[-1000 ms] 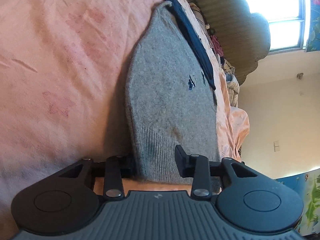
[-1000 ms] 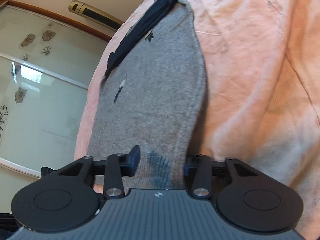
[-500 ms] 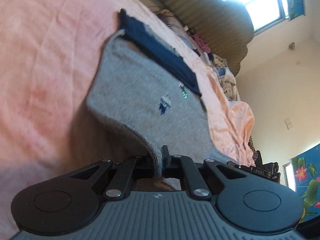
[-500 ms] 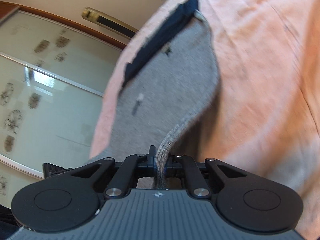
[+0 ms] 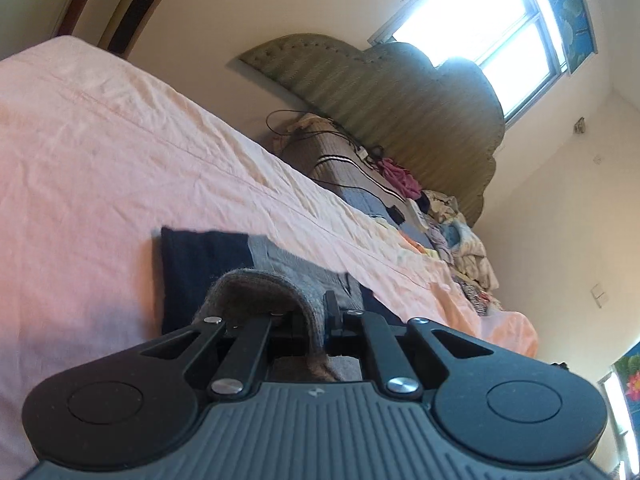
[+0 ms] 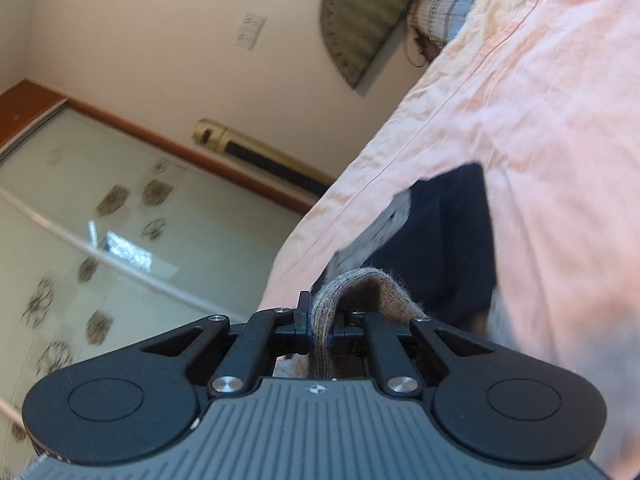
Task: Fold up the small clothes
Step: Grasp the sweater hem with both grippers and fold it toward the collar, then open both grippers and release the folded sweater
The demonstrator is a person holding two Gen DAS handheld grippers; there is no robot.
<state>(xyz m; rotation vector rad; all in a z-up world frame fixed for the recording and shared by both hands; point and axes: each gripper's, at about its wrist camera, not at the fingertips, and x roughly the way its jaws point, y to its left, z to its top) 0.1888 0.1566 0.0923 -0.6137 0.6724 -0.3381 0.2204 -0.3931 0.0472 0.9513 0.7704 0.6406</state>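
The left hand-held gripper (image 5: 318, 332) is pressed together on the ribbed grey edge of the grey garment (image 5: 260, 288), and the right hand-held gripper (image 6: 320, 330) pinches the same kind of edge at its own end; in both views the knit arches up over the fingers and drops away behind them. Beyond the pinched hem, the rest of the garment lies flat on the bed (image 5: 100, 152), its navy band (image 5: 200, 256) showing at the far end, with a strip of grey beside it.

This looks like the middle of a fold: the near hem is lifted and carried over toward the navy end. The next move probably calls for lowering both corners evenly onto the flat part, keeping the hem taut between the two grips so it lands square, then letting go.

The garment sits near one long edge of the bed, the side toward the glass sliding doors (image 6: 100, 220) in the right view. Past the navy band the pink sheet runs bare toward the headboard (image 5: 420, 112), where pillows and a pile of clothes (image 5: 452, 220) crowd the far corner, well apart from the work.
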